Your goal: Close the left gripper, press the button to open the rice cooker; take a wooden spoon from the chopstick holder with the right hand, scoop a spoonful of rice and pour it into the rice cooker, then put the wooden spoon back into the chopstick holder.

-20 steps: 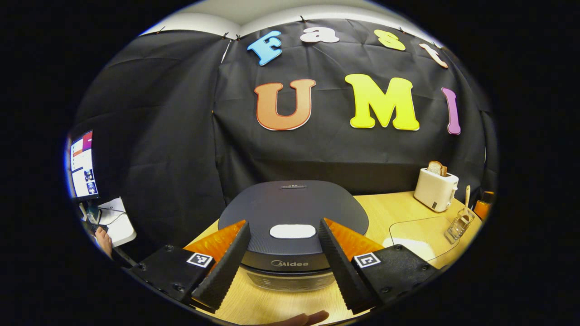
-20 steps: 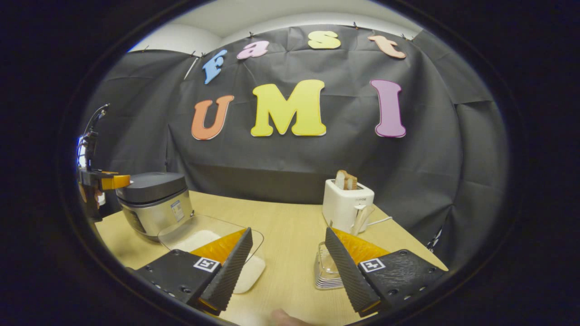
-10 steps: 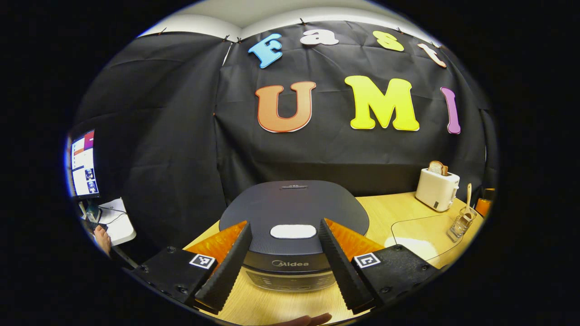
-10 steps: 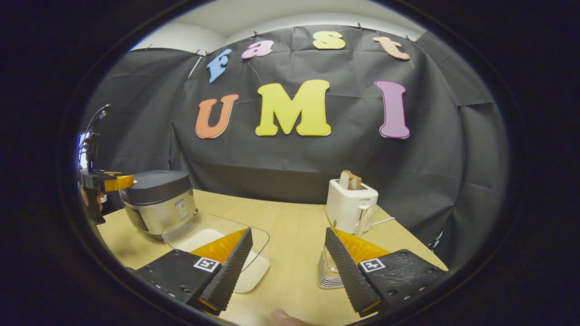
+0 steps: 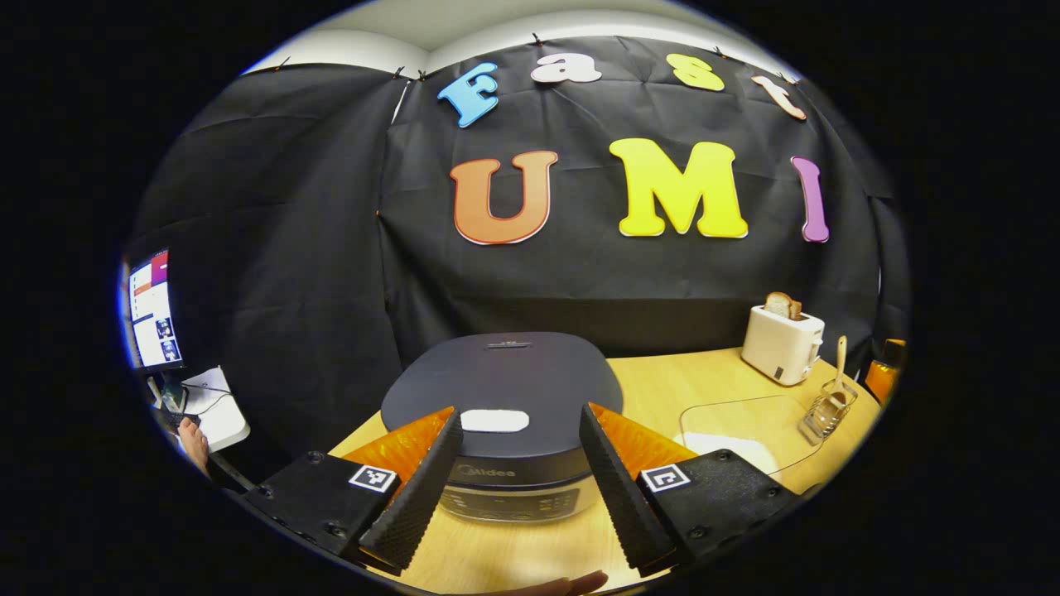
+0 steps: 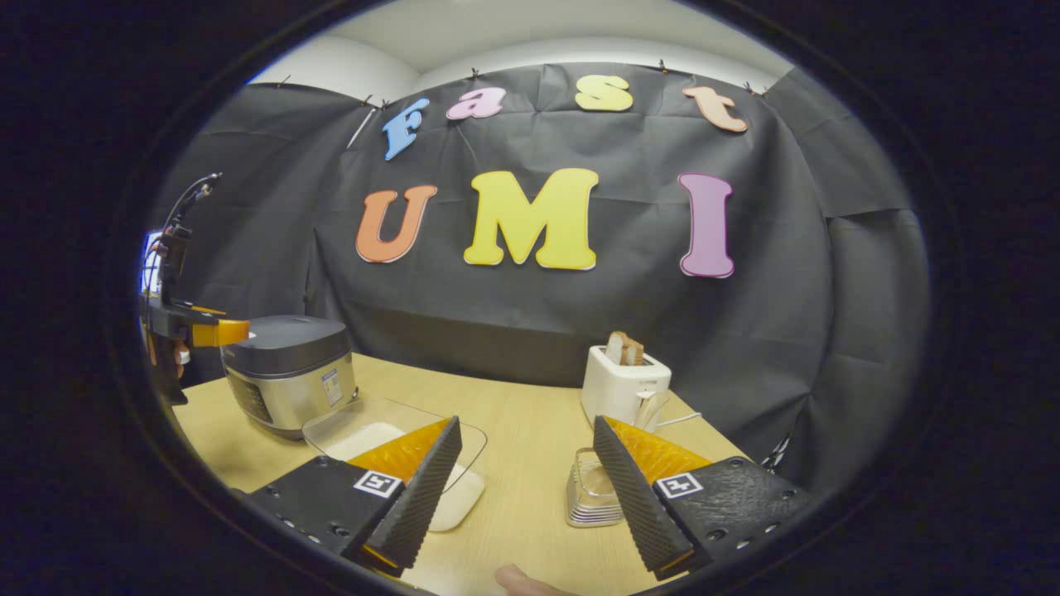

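The left claw (image 5: 515, 488), jaws spread, has drawn back from the rice cooker (image 5: 501, 414); its button (image 5: 494, 420) ahead remains unpressed. The right claw (image 6: 523, 488) hovers open.

The rice cooker (image 5: 502, 389) has a matt dark plastic lid and a brushed metal body (image 6: 290, 397). The table (image 6: 522, 422) is pale, smooth wood. The rice dish (image 6: 397, 430) is clear and glossy, like glass. The toaster (image 6: 623, 389) is smooth white plastic. The chopstick holder (image 5: 820, 414) is shiny wire, and the spoon (image 5: 840, 364) is light wood. The wall (image 6: 580, 314) is creased matt cloth.
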Demonstrator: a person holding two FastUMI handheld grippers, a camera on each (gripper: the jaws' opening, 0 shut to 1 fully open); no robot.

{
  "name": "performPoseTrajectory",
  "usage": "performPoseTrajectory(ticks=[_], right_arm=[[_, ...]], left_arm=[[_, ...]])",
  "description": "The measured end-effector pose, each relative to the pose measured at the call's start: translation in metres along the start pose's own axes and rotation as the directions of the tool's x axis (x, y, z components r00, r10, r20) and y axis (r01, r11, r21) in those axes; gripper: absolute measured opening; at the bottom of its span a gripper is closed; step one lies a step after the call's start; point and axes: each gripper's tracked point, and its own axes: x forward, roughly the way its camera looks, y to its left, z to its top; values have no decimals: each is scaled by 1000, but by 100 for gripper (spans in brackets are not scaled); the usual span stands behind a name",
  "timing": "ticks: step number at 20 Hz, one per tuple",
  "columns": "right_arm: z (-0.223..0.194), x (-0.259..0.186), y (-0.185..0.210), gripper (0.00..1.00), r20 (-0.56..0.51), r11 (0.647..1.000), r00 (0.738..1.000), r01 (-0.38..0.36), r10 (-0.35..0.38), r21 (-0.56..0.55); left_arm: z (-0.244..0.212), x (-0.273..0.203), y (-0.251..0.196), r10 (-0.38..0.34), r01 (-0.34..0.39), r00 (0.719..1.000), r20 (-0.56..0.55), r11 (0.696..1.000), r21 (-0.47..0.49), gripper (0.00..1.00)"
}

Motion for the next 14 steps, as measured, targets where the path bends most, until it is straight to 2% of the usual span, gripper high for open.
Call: performPoseTrajectory(ticks=[3,5,8,10,14], right_arm=[[-1,-15,-4,95,-15,1000,1000,27,-27,-1],[1,-23,-4,95,-17,1000,1000,23,-23,12],[1,-30,-16,95,-4,998,998,67,-67,22],[-3,-33,-12,95,-4,998,999,51,-51,45],[-6,-28,-3,95,5,998,1000,29,-30,52]], left_arm=[[5,-24,-22,-30,31,999,27,999,-35,92],[-8,-38,-41,-57,58,998,17,996,-67,91],[-23,-46,-70,-99,99,995,13,995,-19,92],[-30,-46,-84,-128,128,992,0,992,0,92],[-29,-51,-97,-142,142,990,23,990,11,92]])
